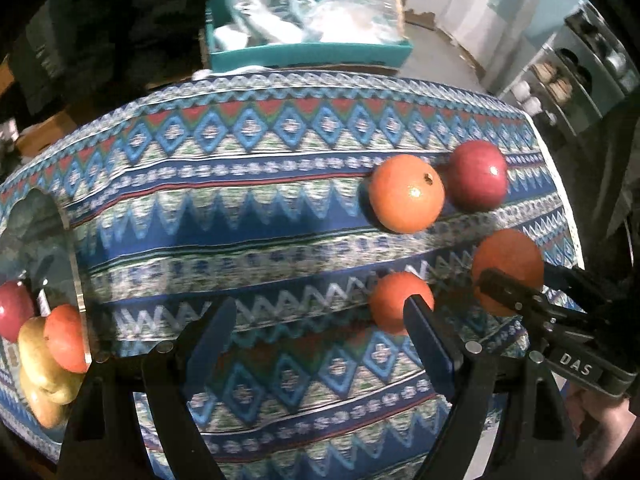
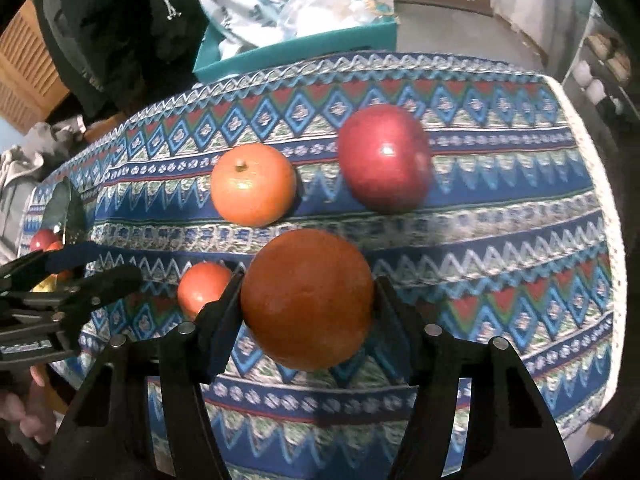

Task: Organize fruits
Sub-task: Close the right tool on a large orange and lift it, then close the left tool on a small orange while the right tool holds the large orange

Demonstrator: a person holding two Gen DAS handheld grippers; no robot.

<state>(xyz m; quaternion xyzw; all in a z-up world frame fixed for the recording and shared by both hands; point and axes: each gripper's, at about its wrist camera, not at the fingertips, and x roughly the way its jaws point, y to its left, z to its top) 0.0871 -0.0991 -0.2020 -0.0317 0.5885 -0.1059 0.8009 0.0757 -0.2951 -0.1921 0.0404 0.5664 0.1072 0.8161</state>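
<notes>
The right tongs (image 2: 307, 294) grip a large orange (image 2: 307, 299), one dark finger pressed against each side of it, just above the table. The left tongs (image 1: 320, 316) hang with their fingers spread wide and nothing between them; the cloth shows through the gap.

The table is covered by a woven cloth (image 1: 248, 208) in bands of blue, white, red and green, patterned with diamonds and zigzags (the fisheye lens bows its edges into a curve). Three loose fruits lie on it near the right tongs: a small orange (image 2: 203, 289) just beside the left finger, a medium orange with a stem (image 2: 253, 185) farther back, and a red apple (image 2: 385, 158) beside that one, close but apart.

At the table's left end stands a clear bowl (image 1: 74, 264) holding a red apple (image 1: 14, 310), an orange (image 1: 66, 338) and yellowish pears (image 1: 40, 364).

Behind the table sits a teal box (image 1: 316, 54) filled with pale plastic bags. Dark clothing hangs at the back left. At the right a metal rack (image 1: 576, 80) holds small jars, and beyond it the wall shows patches of peeling paint.
</notes>
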